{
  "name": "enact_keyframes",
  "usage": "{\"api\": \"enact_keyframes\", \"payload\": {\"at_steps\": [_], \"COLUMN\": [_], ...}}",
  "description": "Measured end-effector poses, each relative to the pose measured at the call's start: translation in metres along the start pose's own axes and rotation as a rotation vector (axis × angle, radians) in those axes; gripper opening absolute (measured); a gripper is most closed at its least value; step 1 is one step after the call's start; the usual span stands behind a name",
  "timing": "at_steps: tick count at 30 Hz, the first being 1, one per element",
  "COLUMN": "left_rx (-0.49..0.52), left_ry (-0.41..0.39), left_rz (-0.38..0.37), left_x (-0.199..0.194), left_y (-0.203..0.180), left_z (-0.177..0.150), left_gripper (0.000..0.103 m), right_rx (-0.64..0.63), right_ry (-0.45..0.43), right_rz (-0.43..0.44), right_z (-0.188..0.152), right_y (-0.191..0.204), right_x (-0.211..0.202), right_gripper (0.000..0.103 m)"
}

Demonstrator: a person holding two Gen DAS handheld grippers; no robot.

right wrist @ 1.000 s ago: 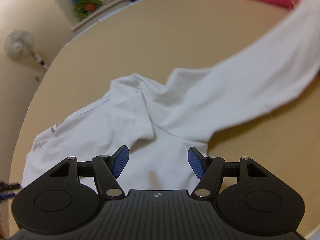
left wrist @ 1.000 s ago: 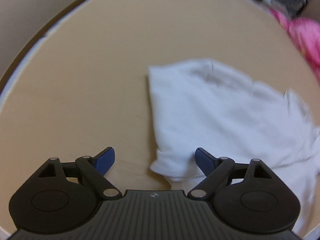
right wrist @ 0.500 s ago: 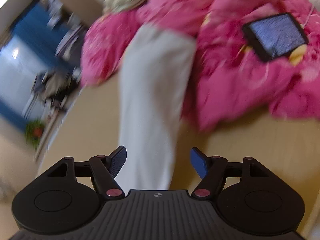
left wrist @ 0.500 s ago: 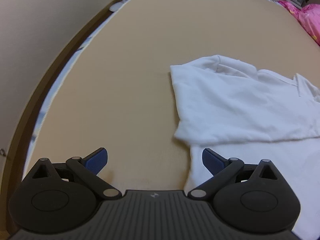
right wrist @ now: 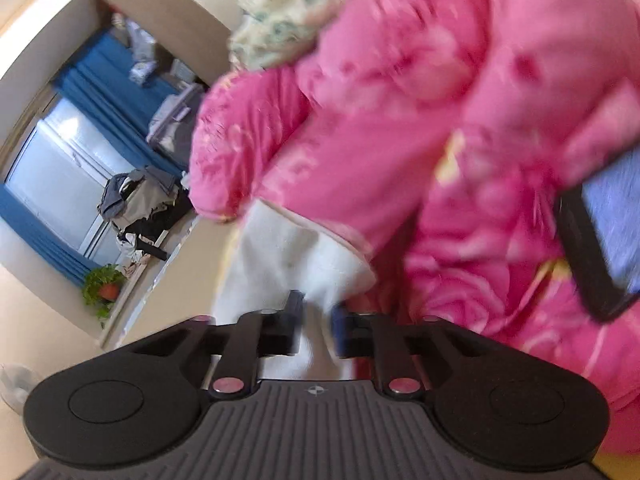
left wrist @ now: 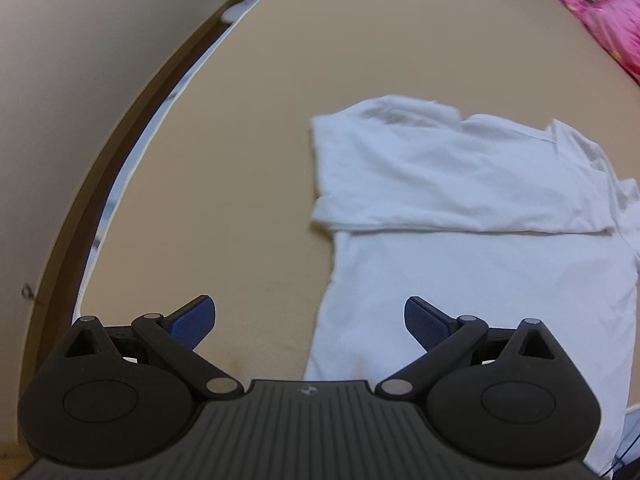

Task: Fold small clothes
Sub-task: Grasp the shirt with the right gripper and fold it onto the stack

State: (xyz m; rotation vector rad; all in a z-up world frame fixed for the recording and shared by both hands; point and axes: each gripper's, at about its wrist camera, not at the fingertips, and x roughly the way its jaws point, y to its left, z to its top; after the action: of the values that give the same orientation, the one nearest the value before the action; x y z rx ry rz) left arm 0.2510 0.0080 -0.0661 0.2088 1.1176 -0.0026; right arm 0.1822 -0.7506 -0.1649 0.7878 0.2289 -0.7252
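A white shirt (left wrist: 460, 184) lies on the tan bed surface (left wrist: 320, 60), its upper part folded down over the body. My left gripper (left wrist: 308, 308) hovers above the shirt's near left edge, jaws wide open and holding nothing. In the right wrist view, a white sleeve (right wrist: 288, 256) of the shirt stretches out to the foot of a pink blanket. My right gripper (right wrist: 318, 312) is closing on that sleeve, and its blue pads pinch the cloth between them. This view is blurred.
A heap of pink blanket (right wrist: 400, 120) fills the space ahead of the right gripper, with a dark tablet (right wrist: 600, 232) on it; its edge (left wrist: 612, 20) shows far right. A wall (left wrist: 80, 80) borders the bed on the left. A window with blue curtains and a plant (right wrist: 104, 284) lie beyond.
The right gripper swung from the shirt body out along the sleeve to the pink blanket and closed on the sleeve. The left gripper rose and backed off, still open.
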Motion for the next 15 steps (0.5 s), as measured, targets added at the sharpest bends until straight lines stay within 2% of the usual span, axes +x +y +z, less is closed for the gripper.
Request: {"api": "enact_keyframes", "payload": {"at_steps": [4,6,8,10,12,15], "left_rx": [0.026,0.030,0.039,0.039,0.030,-0.007], "left_ry": [-0.035,-0.041,-0.045,-0.049,-0.046,-0.048], "left_rz": [-0.046,-0.067,-0.064,-0.048,-0.031,-0.012], "left_x": [-0.009,-0.010,-0.012,-0.012,-0.011,-0.006], "left_y": [-0.010,-0.010,-0.005,0.005,0.019,0.050], "left_z": [-0.001,-0.005,-0.012,-0.020,-0.029,-0.042], "left_gripper": [0.102,0.102,0.102,0.102,0.102,0.102], "right_rx": [-0.061,-0.110,-0.216,-0.323,-0.439,-0.583], "right_ry": [-0.002,0.001,-0.006,-0.018,-0.026,-0.029], "right_rz": [-0.052,-0.086,-0.112,-0.089,-0.045,0.100], "right_z": [0.018,0.020,0.014,-0.001,-0.029,-0.099], "right_y": [0.024,0.051,0.100,0.156,0.223,0.326], "right_x": [-0.033,-0.049,-0.066,-0.084,-0.101,-0.135], "right_gripper": [0.007,0.006,0.006,0.006,0.006,0.006]}}
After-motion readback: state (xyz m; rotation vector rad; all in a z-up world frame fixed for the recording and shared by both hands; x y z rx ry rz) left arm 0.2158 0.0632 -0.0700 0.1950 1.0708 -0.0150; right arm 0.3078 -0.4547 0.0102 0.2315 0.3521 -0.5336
